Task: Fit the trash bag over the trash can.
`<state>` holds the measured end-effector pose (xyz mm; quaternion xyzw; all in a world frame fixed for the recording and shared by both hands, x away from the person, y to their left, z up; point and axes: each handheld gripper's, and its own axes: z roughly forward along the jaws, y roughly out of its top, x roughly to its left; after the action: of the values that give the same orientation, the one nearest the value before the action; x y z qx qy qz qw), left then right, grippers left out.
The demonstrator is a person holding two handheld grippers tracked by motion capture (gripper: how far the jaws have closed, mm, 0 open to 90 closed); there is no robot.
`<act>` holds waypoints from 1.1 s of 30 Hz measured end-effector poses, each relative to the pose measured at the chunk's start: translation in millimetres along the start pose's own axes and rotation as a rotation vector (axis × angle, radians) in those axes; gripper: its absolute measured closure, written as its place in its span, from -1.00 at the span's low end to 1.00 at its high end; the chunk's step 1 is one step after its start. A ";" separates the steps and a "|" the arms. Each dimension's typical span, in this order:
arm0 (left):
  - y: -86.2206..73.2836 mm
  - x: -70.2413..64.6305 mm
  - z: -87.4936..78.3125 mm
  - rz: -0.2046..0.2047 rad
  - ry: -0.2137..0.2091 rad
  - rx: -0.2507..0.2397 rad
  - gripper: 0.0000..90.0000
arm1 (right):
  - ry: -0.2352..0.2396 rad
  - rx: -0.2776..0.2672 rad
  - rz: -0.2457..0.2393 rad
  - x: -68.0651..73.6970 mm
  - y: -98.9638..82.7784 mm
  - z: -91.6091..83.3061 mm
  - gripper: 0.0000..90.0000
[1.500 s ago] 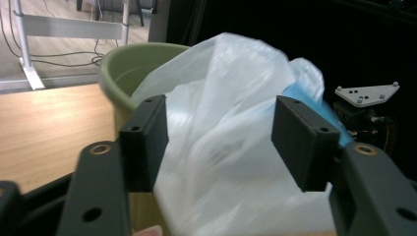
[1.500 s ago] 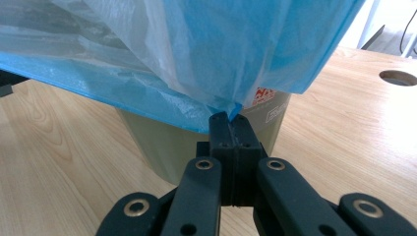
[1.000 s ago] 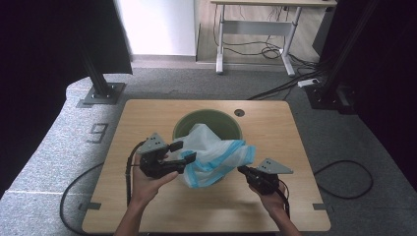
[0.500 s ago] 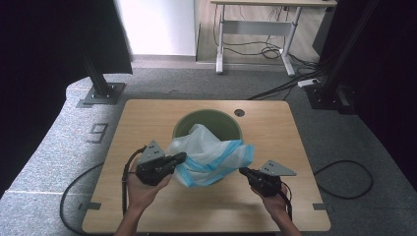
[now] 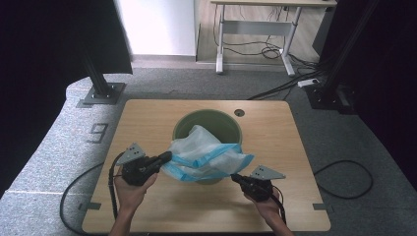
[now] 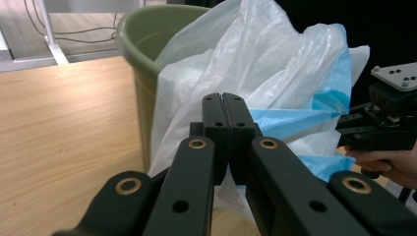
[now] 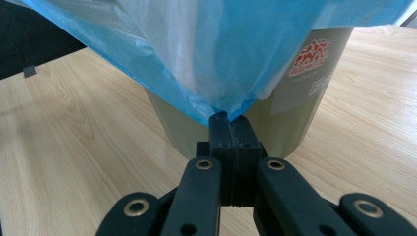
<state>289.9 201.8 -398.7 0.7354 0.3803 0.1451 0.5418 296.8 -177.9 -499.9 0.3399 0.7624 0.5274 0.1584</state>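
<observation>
The left gripper [image 5: 164,157] has drawn back toward the person over the last second, so the white-and-blue plastic bin liner [image 5: 206,155] now stretches lower and wider between the two grippers. Its jaws are clenched on a fold of the white film, as the left gripper view shows, with the bag [image 6: 275,73] billowing just beyond the tips and the rim of the green waste bin [image 6: 142,34] behind and to the left of them. The right gripper [image 5: 236,178] has hardly moved. Its jaws are pinched tight on the blue hem of the liner [image 7: 196,54], which hangs directly above the tips, while the bin's wall [image 7: 295,108] with its red printed label stands just past them.

From the high view the liner lies draped over the near rim of the bin [image 5: 231,123], part of it perhaps tucked inside, though the folds make that hard to judge. The bin rests on the wooden surface [image 5: 147,118].

The pull apart suggests the mouth of the bag is being opened so it can be spread over the rim; the far edge of the bin remains uncovered, so the lining is probably only begun.
</observation>
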 end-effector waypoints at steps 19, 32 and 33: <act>4.4 -2.9 6.6 0.015 -0.021 0.016 0.99 | -0.147 -0.236 0.024 -69.1 70.0 -61.5 0.40; 7.8 -6.7 3.3 0.020 -0.035 0.000 0.99 | 0.041 -0.188 -0.066 -24.8 80.4 -45.2 0.26; 8.2 -6.7 2.8 0.020 -0.036 -0.001 0.99 | 0.049 -0.180 -0.063 -23.6 79.3 -42.3 0.24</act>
<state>290.5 194.0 -391.0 0.7413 0.3632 0.1376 0.5474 316.2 -206.6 -413.7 0.2870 0.7261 0.5965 0.1862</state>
